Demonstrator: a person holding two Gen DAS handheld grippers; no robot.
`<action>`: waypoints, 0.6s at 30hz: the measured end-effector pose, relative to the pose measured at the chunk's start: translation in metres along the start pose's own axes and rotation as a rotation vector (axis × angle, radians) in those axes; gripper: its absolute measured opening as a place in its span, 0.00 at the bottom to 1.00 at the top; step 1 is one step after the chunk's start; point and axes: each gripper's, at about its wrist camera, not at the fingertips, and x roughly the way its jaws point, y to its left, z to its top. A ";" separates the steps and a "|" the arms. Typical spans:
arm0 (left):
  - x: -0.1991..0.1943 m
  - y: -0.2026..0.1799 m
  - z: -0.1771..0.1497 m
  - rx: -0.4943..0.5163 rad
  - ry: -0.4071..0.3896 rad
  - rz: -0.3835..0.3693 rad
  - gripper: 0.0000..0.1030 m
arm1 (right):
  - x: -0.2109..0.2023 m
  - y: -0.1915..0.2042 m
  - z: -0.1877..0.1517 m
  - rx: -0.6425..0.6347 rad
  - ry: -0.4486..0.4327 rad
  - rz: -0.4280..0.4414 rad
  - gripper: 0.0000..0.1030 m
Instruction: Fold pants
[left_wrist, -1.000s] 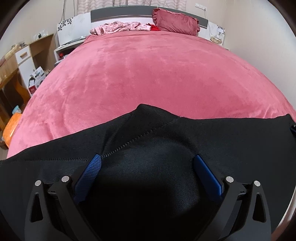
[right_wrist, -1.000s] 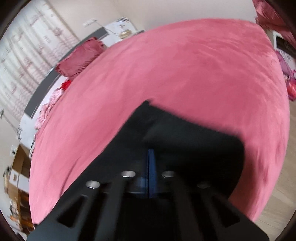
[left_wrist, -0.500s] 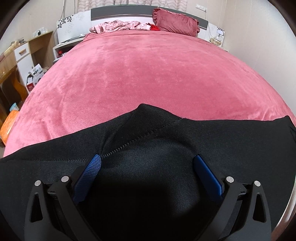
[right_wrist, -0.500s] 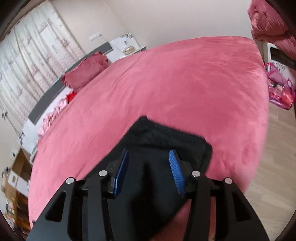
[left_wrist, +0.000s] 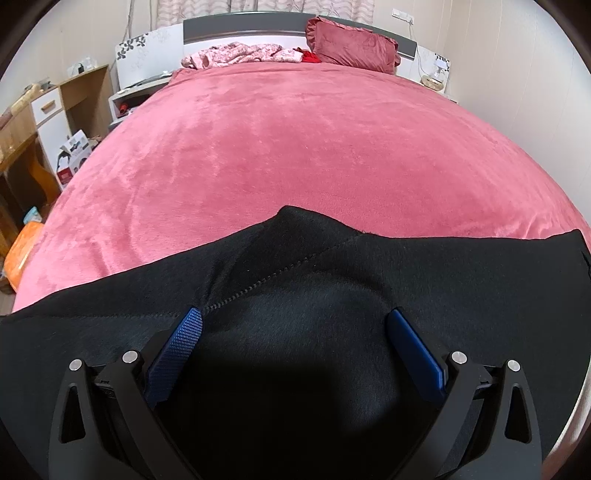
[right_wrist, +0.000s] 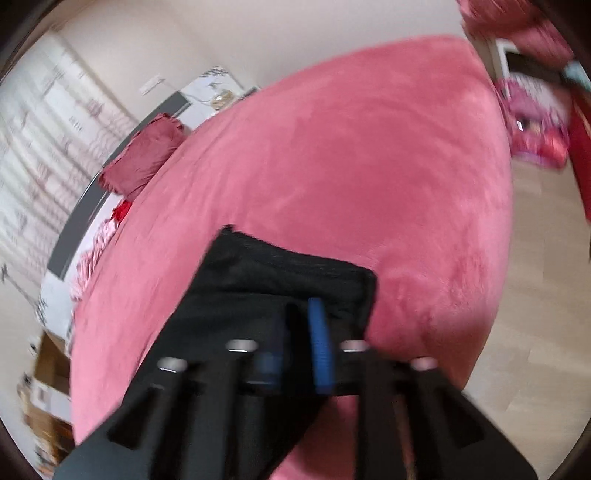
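L gripper (left_wrist: 294, 325) unchanged since earlier, jaws wide apart over black pants (left_wrist: 332, 280) on pink bedspread (left_wrist: 295, 147), long axis crosswise beneath it. R gripper (right_wrist: 297, 325), shut earlier, was opening. Blurred, so grip on cloth undetermined.

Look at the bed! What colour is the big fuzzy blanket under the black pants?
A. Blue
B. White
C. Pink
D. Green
C, because the fuzzy blanket spread over the bed is pink all the way up to the pillow, and the black pants lie on its near edge.
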 end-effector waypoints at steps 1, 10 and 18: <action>-0.002 0.000 -0.001 -0.002 -0.005 0.008 0.97 | -0.007 0.011 -0.004 -0.043 -0.018 -0.006 0.52; -0.008 -0.004 -0.009 0.024 -0.014 0.061 0.97 | -0.013 0.057 -0.038 -0.237 -0.052 -0.179 0.91; -0.008 -0.003 -0.011 0.022 -0.031 0.058 0.97 | 0.005 0.003 -0.038 0.040 0.124 -0.056 0.95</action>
